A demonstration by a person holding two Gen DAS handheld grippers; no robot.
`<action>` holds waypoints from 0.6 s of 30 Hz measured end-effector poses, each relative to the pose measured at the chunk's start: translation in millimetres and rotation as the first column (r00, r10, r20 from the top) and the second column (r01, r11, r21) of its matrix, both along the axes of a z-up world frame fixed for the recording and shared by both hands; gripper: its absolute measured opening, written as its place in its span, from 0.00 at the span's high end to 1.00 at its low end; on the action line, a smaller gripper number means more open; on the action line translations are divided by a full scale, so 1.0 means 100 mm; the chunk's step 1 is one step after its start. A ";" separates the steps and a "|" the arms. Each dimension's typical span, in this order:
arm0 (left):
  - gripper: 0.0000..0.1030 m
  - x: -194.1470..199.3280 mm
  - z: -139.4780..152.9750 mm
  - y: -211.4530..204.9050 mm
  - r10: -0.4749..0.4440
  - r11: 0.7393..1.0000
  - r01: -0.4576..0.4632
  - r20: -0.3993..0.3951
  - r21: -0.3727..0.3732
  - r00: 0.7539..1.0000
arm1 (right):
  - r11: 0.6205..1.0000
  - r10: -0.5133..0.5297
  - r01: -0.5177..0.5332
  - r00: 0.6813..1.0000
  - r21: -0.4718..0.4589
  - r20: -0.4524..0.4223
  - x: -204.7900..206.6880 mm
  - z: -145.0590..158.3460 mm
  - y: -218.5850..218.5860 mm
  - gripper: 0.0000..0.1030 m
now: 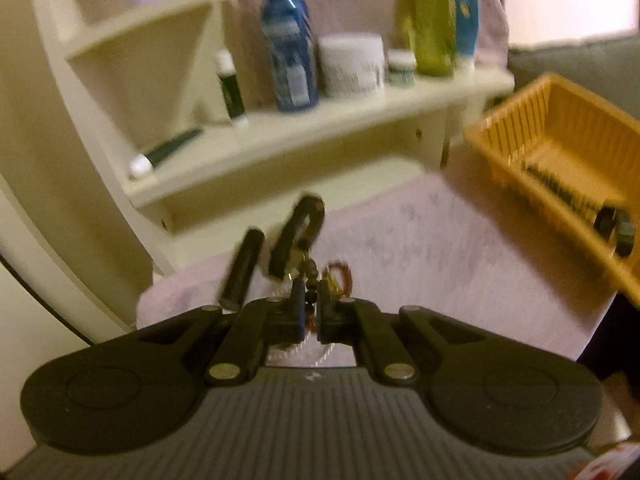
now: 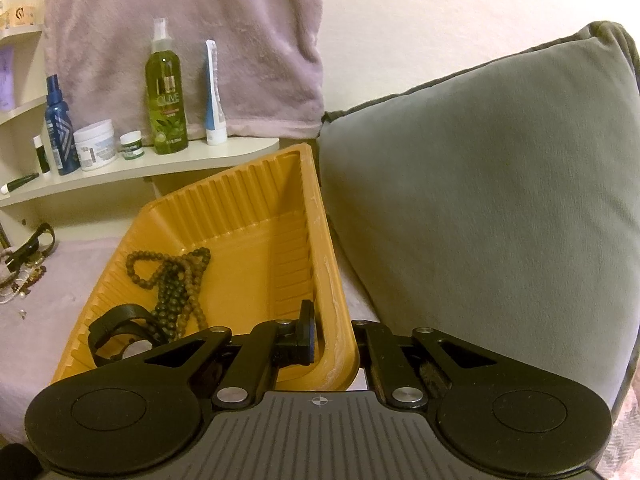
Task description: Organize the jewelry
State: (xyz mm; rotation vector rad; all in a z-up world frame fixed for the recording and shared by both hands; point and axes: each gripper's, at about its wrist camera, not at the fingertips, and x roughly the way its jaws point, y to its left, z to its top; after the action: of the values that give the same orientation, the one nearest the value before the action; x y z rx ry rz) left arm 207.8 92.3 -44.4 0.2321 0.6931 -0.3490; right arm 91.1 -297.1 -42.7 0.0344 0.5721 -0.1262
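Left wrist view: your left claw sits at the lower middle of the frame, its jaws drawn narrow on a string of small dark beads.
Jewelry pile: a black watch strap, a reddish-brown loop and a pale chain lie tangled just above the claw, on the lilac cloth; motion blur hides finer detail.
Right wrist view: your right claw straddles the near right wall of the orange tray, one finger inside the wall and the other outside. You cannot tell whether it actually pinches the wall.
Tray contents: a brown bead necklace lies bunched at the middle, and a black watch rests at the tray's lower left, touching the beads.
Tray position: tilted, at the middle of the frame, beside a grey cushion on the right.
Loose jewelry: the remaining pile shows at the left edge of the right wrist view, apart from the tray.
Shelf: a cream shelf at upper left carries a green bottle, a blue bottle, white jars and tubes.
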 end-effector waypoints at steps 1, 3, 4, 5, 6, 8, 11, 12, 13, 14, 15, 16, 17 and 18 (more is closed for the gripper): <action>0.96 -0.01 0.07 0.02 0.007 1.000 -0.007 0.003 -0.017 1.000 | 1.000 -0.001 0.001 1.000 0.001 0.001 0.00 0.00 0.00 0.94; 0.96 -0.01 0.20 0.04 0.015 0.999 -0.015 0.013 -0.038 1.000 | 1.000 -0.003 0.003 1.000 0.004 0.002 -0.01 0.00 0.00 0.95; 0.96 -0.02 0.27 0.04 0.018 0.999 -0.018 0.017 -0.050 1.000 | 1.000 -0.002 0.002 1.000 0.006 0.003 -0.01 0.01 0.01 0.95; 0.96 -0.03 0.33 0.04 0.019 0.998 -0.018 0.021 -0.058 1.000 | 1.000 -0.002 0.002 1.000 0.008 0.004 -0.01 0.01 0.00 0.95; 0.96 -0.04 0.40 0.03 0.020 0.998 -0.018 0.027 -0.063 0.999 | 1.000 -0.001 0.001 1.000 0.009 0.006 -0.02 0.02 0.01 0.95; 0.96 -0.08 0.49 -0.01 0.016 0.998 -0.014 0.038 -0.069 0.999 | 1.000 0.000 0.000 1.000 0.011 0.008 -0.02 0.03 0.01 0.95; 0.96 -0.12 0.63 -0.11 0.004 0.998 0.000 0.058 -0.057 0.998 | 1.000 0.000 0.000 1.000 0.017 0.011 -0.03 0.04 0.00 0.95; 0.96 -0.13 0.68 -0.15 -0.003 0.998 0.007 0.065 -0.056 0.998 | 1.000 0.001 -0.001 1.000 0.019 0.013 -0.04 0.05 0.00 0.95; 0.96 -0.15 0.71 -0.20 -0.011 0.998 0.015 0.073 -0.053 0.997 | 1.000 0.002 -0.002 1.000 0.020 0.015 -0.04 0.05 0.00 0.95; 0.97 -0.16 0.76 -0.25 -0.021 0.998 0.025 0.079 -0.052 0.997 | 1.000 0.003 -0.003 1.000 0.023 0.016 -0.05 0.06 0.00 0.95; 0.97 -0.17 0.79 -0.31 -0.034 0.998 0.038 0.084 -0.052 0.996 | 1.000 0.003 -0.004 1.000 0.024 0.017 -0.05 0.07 0.01 0.95; 0.98 -0.19 0.83 -0.37 -0.046 0.997 0.051 0.092 -0.052 0.995 | 1.000 0.005 -0.005 1.000 0.025 0.019 -0.05 0.07 0.01 0.95; 1.00 -0.20 0.87 -0.43 -0.058 0.996 0.064 0.096 -0.056 0.994 | 1.000 0.006 -0.007 1.000 0.027 0.021 -0.06 0.08 0.02 0.95; 1.00 -0.21 0.91 -0.50 -0.072 0.995 0.078 0.100 -0.061 0.992 | 1.000 0.007 -0.008 1.000 0.028 0.023 -0.06 0.09 0.03 0.95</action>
State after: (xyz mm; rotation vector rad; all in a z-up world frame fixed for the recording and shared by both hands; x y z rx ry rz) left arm 186.6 42.6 46.4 0.2126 0.5766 -0.4287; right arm 85.5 -294.4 -33.4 0.0606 0.5510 -0.1106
